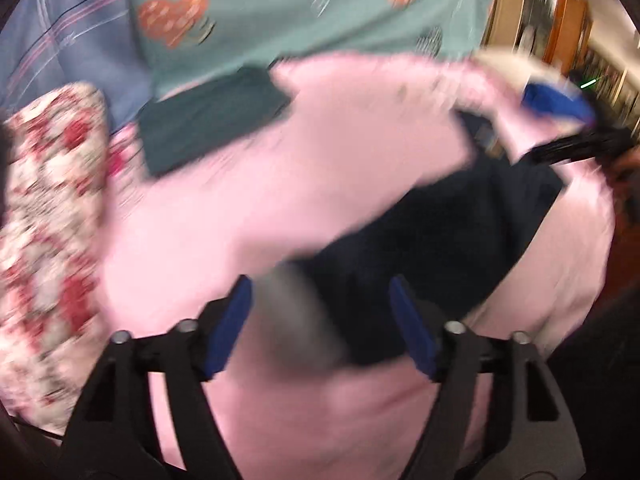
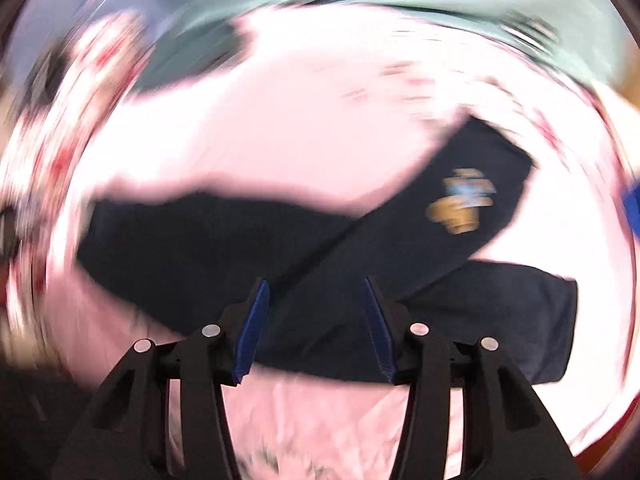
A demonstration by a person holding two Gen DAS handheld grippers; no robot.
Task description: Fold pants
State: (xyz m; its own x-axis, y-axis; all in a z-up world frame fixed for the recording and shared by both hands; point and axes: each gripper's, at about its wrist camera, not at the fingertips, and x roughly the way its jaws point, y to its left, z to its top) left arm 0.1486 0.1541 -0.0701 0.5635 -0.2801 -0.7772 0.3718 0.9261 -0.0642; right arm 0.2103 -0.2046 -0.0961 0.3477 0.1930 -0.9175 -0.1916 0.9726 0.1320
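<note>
Dark navy pants [image 1: 448,224] lie on a pink sheet [image 1: 320,152], folded over so one leg crosses the other; a yellow and blue emblem [image 2: 464,200] shows on the upper leg. My left gripper [image 1: 320,280] hangs open over the near end of the pants, with a blurred grey patch [image 1: 296,312] of them between its blue pads. My right gripper [image 2: 315,282] is open above the pants [image 2: 360,248] where the legs cross, and its pads do not press the cloth. A blue finger [image 1: 556,102] of the right gripper shows at the far right of the left wrist view. Both views are blurred.
A folded dark green garment [image 1: 212,124] lies on the sheet behind the pants. A red floral cloth [image 1: 52,208] is heaped at the left. A teal blanket with hearts [image 1: 300,8] and a blue striped cloth [image 1: 72,32] lie beyond. Wooden furniture [image 1: 560,20] stands at the right.
</note>
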